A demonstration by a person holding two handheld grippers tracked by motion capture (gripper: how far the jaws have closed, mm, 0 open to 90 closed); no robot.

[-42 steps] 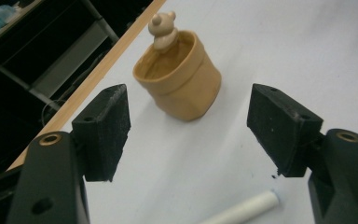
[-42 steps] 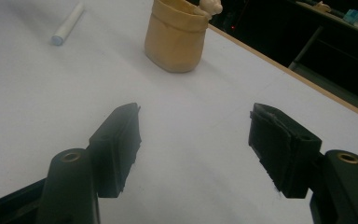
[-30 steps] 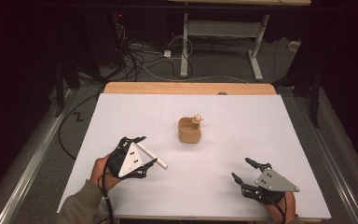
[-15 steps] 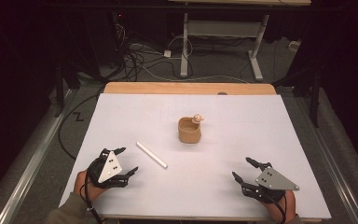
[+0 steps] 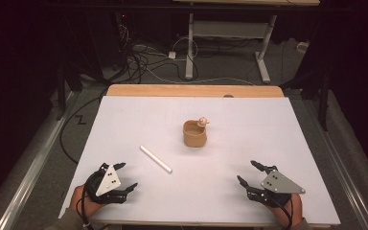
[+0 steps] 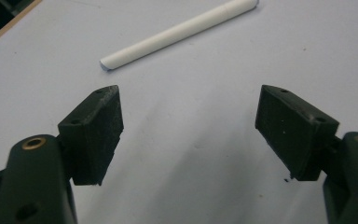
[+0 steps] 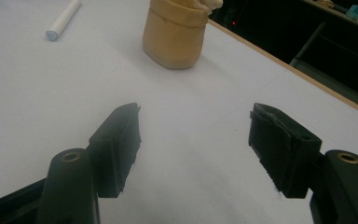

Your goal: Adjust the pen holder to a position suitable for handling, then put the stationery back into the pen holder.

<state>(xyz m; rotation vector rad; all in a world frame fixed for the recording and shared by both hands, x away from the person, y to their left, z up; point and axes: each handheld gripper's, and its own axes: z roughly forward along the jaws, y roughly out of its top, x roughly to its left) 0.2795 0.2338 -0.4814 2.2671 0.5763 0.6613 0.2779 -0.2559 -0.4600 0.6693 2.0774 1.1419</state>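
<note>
A: Left gripper [image 5: 124, 176]?
B: At 7 o'clock on the table [image 5: 249, 120], jaws apart, empty.
A: White stick [image 5: 155, 159]?
B: Flat on the table, at 1 o'clock just beyond those jaws, untouched.
A: Tan cup [image 5: 194, 133]?
B: Upright near centre.
A: Right gripper [image 5: 249, 173]?
B: At 5 o'clock, jaws apart, empty.

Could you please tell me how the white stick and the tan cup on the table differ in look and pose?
The white stick is thin, long and lies flat at a slant; the tan cup is squat, wide and stands upright. The stick is plain white, while the cup is tan with a small pale figure at its rim. The stick lies nearer the left tool than the cup does. Both rest untouched on the white table.
</note>
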